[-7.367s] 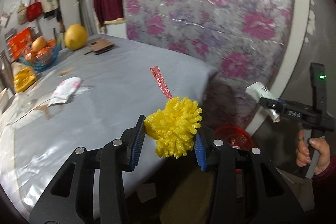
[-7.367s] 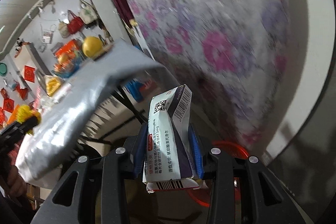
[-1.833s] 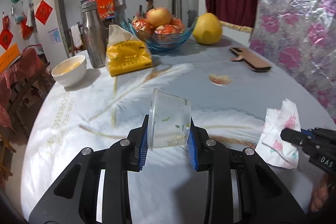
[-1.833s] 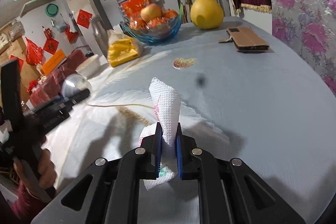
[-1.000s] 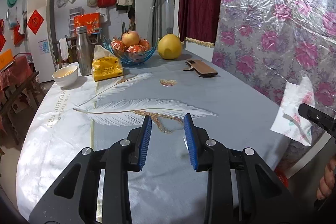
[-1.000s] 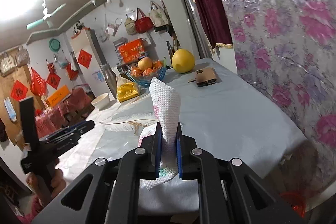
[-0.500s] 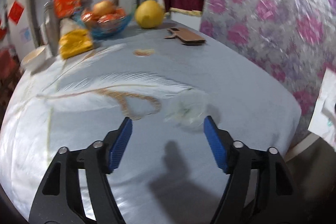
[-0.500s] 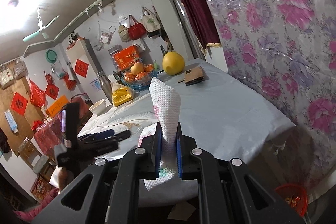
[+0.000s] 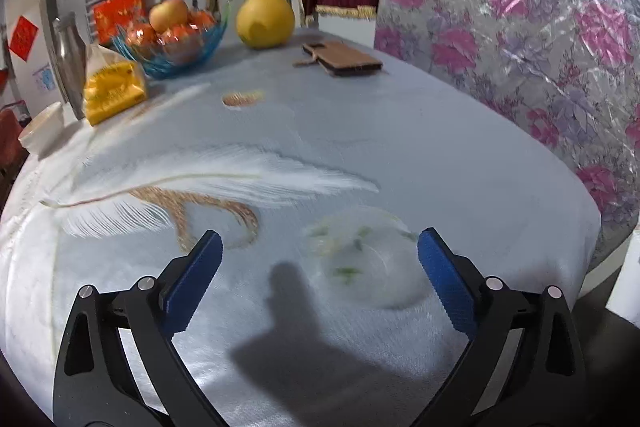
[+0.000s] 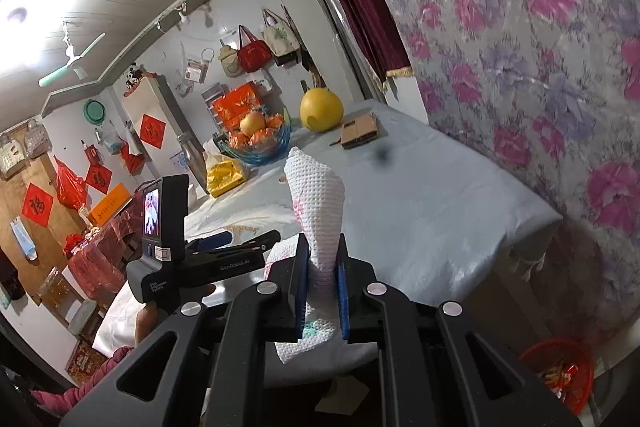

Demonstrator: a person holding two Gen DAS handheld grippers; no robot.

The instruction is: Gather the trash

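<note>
A clear plastic cup (image 9: 368, 259) with green food scraps lies on its side on the pale blue tablecloth (image 9: 440, 147), blurred. My left gripper (image 9: 318, 237) hovers over it with its jaws opening wide; the cup sits between the blue pads, nearer the right one, and neither pad presses on it. My right gripper (image 10: 322, 241) is shut on a crumpled white paper napkin (image 10: 316, 187), held beyond the table's near end. That napkin (image 9: 626, 283) shows at the right edge of the left wrist view. A red trash basket (image 10: 560, 371) stands on the floor at the lower right.
At the far end of the table are a blue fruit bowl (image 9: 176, 43), a yellow pomelo (image 9: 265, 19), a brown phone case (image 9: 344, 61), a yellow bag (image 9: 114, 87), a steel bottle (image 9: 68, 59) and a white bowl (image 9: 42, 127). A floral plastic sheet (image 9: 520, 27) hangs on the right.
The left jaws have spread wide and dipped toward the table; the clear cup has left them and lies on the cloth. The right gripper keeps the napkin and has drawn back; the basket shows.
</note>
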